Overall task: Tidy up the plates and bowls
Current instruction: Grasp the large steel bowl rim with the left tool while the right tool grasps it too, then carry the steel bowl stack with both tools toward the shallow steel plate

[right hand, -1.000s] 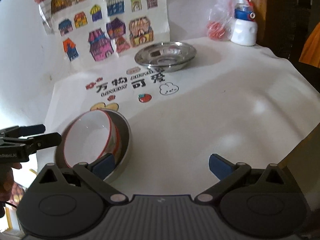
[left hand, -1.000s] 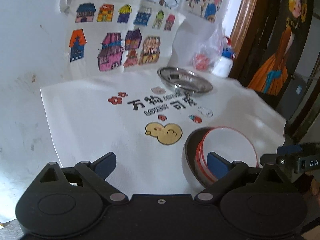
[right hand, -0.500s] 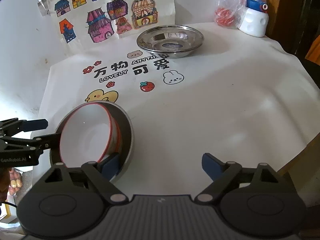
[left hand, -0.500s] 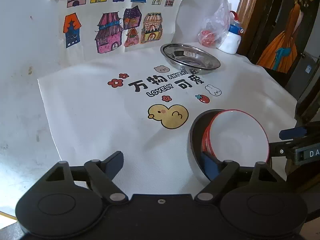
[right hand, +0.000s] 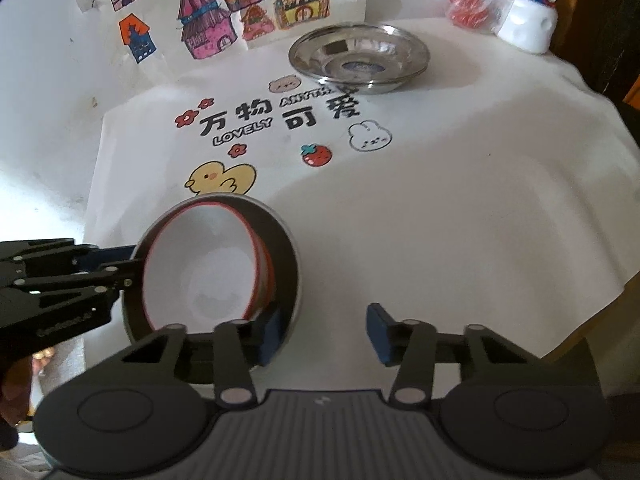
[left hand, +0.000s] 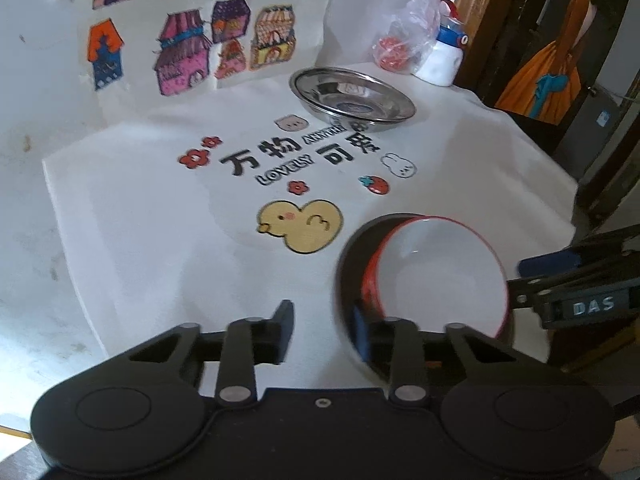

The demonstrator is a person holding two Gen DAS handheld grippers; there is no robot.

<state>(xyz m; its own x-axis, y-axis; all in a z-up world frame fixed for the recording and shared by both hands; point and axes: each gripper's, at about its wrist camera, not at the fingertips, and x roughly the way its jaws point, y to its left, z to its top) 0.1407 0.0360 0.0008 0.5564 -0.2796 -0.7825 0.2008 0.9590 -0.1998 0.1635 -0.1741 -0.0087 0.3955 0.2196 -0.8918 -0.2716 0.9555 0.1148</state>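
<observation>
Left tool half open, pads either side of the near edge of the steel bowl at about 1 o'clock, not clamped on anything yet by the look of the gap. Right tool wide open too, nothing between the pads, left finger just in front of that same steel rim, stack off at roughly 10 o'clock from there. Inside the steel bowl, a white red-rimmed bowl, tipped up on its side rather than lying flat: nested, but not seated. Further out at 12 o'clock, a second steel dish alone toward the back of the bench, well apart from the stack, with a plastic bag and a snowman bottle behind it around 1 o'clock. Reads like mid-job: two pieces together, one left over. Guessing the step in hand is getting a hold on the nested pair from both sides. Next up, probably: pinch the steel rim properly, keep it level to settle the tilted bowl rather than spill it, then bring the pair and the far dish together. Thin shiny rim, so a square, firm bite, no rushing.
</observation>
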